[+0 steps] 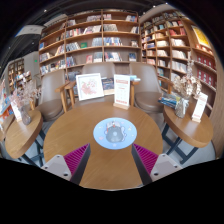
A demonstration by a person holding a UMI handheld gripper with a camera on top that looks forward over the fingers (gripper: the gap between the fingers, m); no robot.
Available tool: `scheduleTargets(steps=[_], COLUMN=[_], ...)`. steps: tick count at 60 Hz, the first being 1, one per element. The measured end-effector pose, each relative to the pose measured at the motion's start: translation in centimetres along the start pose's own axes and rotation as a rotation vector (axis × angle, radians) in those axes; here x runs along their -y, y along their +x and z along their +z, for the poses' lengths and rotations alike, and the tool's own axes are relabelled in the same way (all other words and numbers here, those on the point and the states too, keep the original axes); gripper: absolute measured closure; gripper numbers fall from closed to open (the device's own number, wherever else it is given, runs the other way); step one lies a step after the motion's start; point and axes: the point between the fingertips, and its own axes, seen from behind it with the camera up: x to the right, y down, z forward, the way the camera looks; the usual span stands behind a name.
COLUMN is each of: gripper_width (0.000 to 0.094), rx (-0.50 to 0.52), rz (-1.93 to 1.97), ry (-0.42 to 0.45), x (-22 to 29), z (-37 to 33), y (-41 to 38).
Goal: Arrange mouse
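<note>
- We hold the hand-held gripper low in the frame, its two fingers spread wide with the magenta pads facing each other and nothing between them.
- The mouse sits just below the centre of the frame, a small grey computer mouse resting on a round pale mouse mat, ahead of the fingers and roughly midway between their lines.
- The mat lies on a round wooden bench that fills the middle of the frame; two signboards stand at its far edge, with chairs and bookshelves beyond, in the upper half.
- We judge the mouse to be light, rigid and hard-shelled, with smooth curved plastic that could slip out of a squeeze placed too high on its dome.
- We would take it across its two long sides, low near the base where the flanks are straightest, with the pads square to them.
- The mat looks thin and may slide on the wood if we drag rather than lift.
- We cannot tell whether the mouse has a cable.
</note>
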Motion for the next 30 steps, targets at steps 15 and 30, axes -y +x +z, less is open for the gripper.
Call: scheduleTargets(steps=[15, 30], gripper_width=[0.0078, 0.0082], rx=[-0.01, -0.026], rz=[-0.017, -0.038], ry=[0.025, 0.068], x=[-3.6, -3.9], z=[-9.5, -13.2], y=[0.4, 1.2])
